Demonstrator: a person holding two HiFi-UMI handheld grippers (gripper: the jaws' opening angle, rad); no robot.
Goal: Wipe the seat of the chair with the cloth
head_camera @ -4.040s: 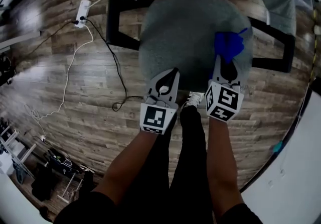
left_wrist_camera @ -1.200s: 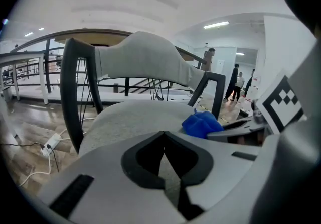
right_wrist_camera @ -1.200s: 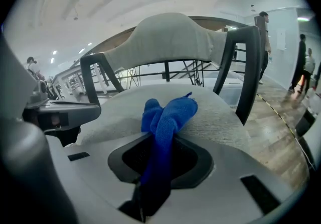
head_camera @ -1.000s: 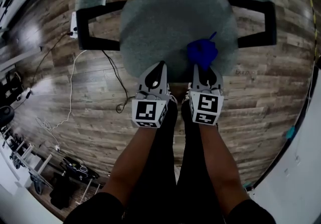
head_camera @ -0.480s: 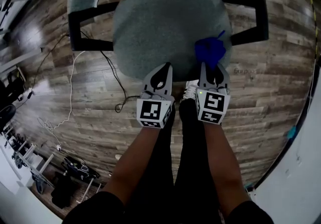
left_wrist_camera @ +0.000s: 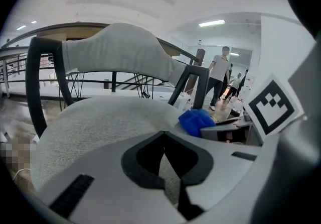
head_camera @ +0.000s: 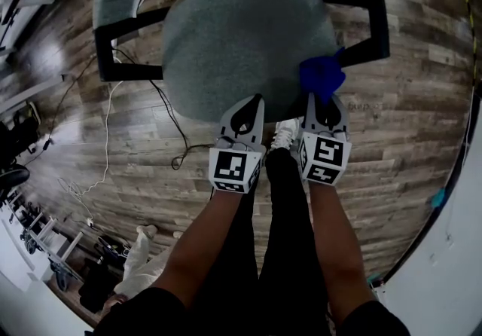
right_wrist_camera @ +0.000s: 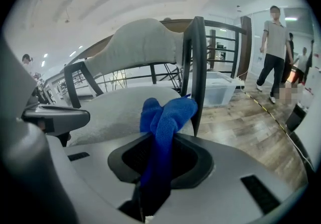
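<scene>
The right gripper [head_camera: 323, 103] has its jaws clamped on the blue cloth [head_camera: 321, 77], which bunches out ahead of them. The cloth now sits at the front right edge of the seat [head_camera: 241, 33], just beside the black armrest [head_camera: 378, 22] — a second ago it lay nearer the middle of the front. So it has been swept rightwards along that front strip and has about run out of seat. The left gripper [head_camera: 251, 103] has kept to the front edge, its jaws together with nothing between them, only grey fabric showing beyond. For the task this looks like one pass across the front finished; the broad back and left of the seat likely remain to be wiped — the next stroke probably has to turn back inward.
</scene>
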